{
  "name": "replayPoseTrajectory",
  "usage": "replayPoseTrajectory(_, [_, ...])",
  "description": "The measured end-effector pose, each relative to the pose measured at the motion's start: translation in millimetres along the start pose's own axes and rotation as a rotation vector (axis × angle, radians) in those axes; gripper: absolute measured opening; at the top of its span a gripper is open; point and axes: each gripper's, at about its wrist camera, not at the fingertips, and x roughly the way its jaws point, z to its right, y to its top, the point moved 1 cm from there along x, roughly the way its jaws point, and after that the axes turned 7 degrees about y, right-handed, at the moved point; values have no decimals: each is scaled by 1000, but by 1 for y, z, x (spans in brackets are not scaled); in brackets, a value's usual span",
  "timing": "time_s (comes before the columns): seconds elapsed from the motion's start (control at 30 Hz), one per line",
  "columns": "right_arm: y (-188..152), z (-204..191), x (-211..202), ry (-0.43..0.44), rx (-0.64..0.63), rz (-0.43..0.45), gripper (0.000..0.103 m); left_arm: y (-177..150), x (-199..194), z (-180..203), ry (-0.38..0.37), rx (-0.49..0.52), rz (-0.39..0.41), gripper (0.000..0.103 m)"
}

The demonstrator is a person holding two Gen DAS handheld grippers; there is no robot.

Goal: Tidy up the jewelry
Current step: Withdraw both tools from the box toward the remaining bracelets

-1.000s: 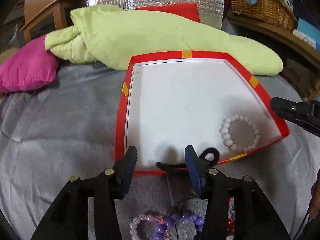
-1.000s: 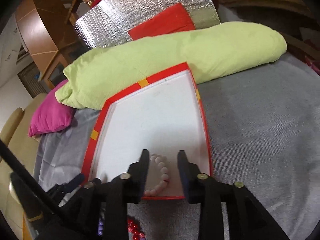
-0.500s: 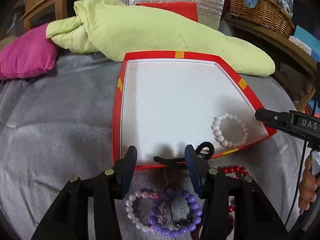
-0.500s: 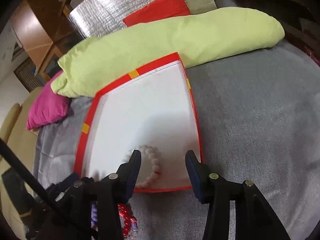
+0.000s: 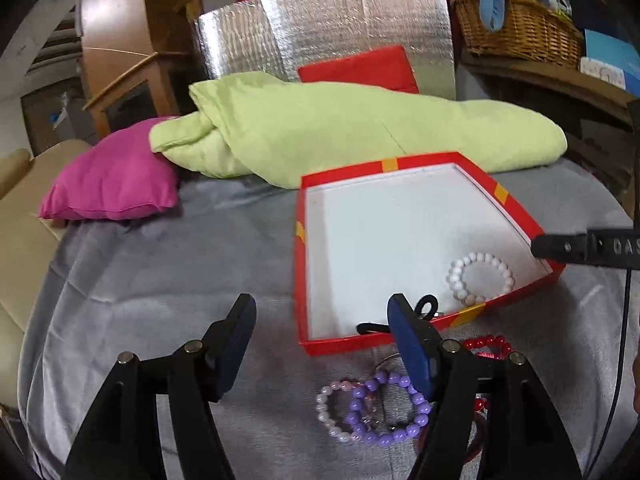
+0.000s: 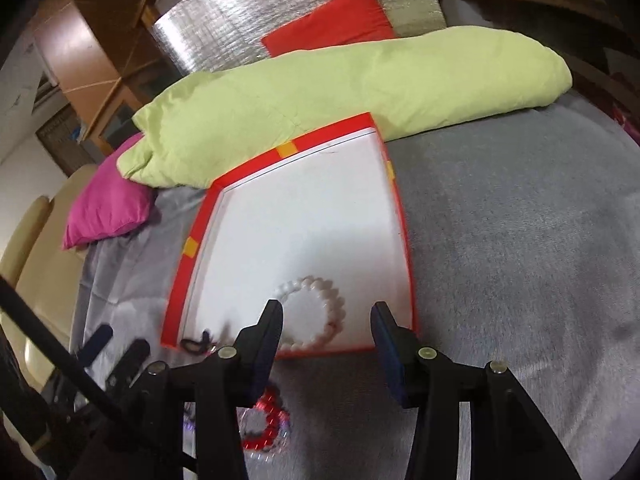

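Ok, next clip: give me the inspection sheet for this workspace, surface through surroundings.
Surface: grey cloth, wrinkled, covering the work area.
Job's things: red box with white floor holds the white bead bracelet near its right front corner; a black cord piece lies at the front wall. Outside, in front of the box: purple bracelet, pale pink bracelet, red bracelet.
Clutter: green pillow, magenta cushion, red cushion.
Grippers: left gripper open, empty, left of the box's front corner; right gripper open, empty, above the white bracelet.
Cables: thin black cable at right edge.
Surroundings: silver foil panel, wicker basket, wooden furniture.
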Motion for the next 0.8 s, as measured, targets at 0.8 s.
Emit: replayPoseTrajectory(0.8, [-30,-34,-5,37,-123,-82,50,-21,-26,-37,54,5,-17,70])
